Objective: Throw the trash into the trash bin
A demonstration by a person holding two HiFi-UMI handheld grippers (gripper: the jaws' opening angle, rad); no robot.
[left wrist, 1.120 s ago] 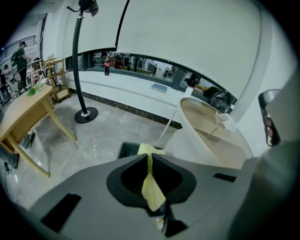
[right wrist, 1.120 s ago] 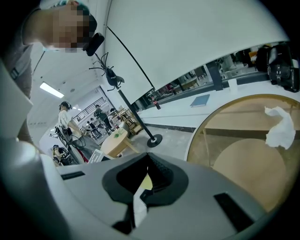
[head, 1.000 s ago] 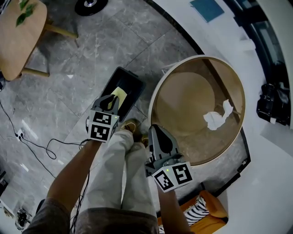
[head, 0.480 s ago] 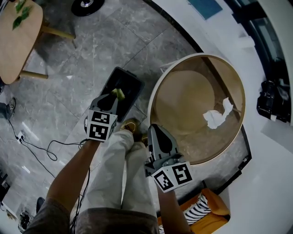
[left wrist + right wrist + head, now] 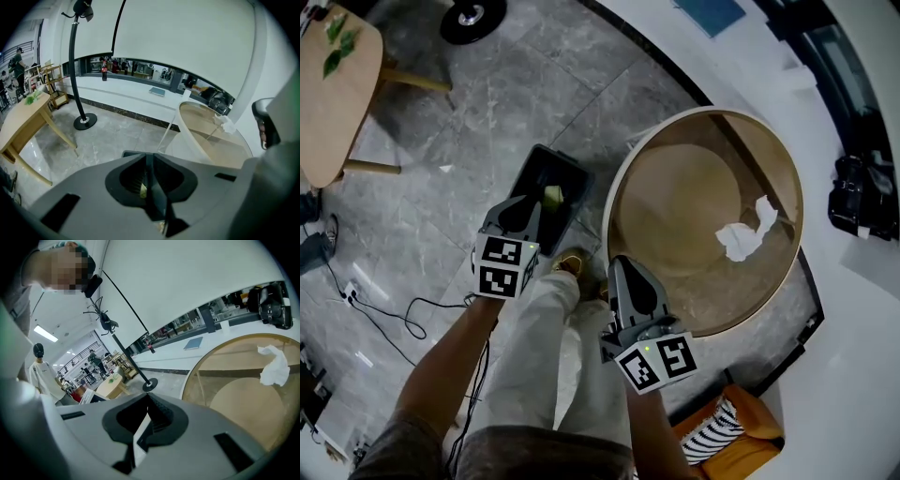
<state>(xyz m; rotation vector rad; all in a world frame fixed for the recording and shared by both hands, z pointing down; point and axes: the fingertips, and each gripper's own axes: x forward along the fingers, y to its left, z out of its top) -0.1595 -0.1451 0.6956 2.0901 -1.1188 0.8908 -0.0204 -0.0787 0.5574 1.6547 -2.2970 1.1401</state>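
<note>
We look steeply down on our own legs and both grippers. Our left gripper (image 5: 527, 202) hangs over the black trash bin (image 5: 534, 161), which stands on the grey stone floor (image 5: 441, 122), and it points down into the bin. Its jaws have just been closing and now stand only a narrow slit apart, with nothing pinched between them. A yellowish scrap (image 5: 553, 195) lies inside the bin, clear of the jaws and towards the bin's right wall (in the left gripper view a sliver of yellow shows below the slit). Our right gripper (image 5: 619, 262) is held just beside the near left rim of the round glass counter (image 5: 703, 114), its jaws pressed together and empty. A crumpled white tissue (image 5: 745, 236) lies on the right half of the counter, well apart from both grippers; the right gripper view shows it ahead and to the right. A wooden table (image 5: 337, 103) stands at the upper left, and a black cable (image 5: 412, 314) trails over the floor beside our left arm
</note>
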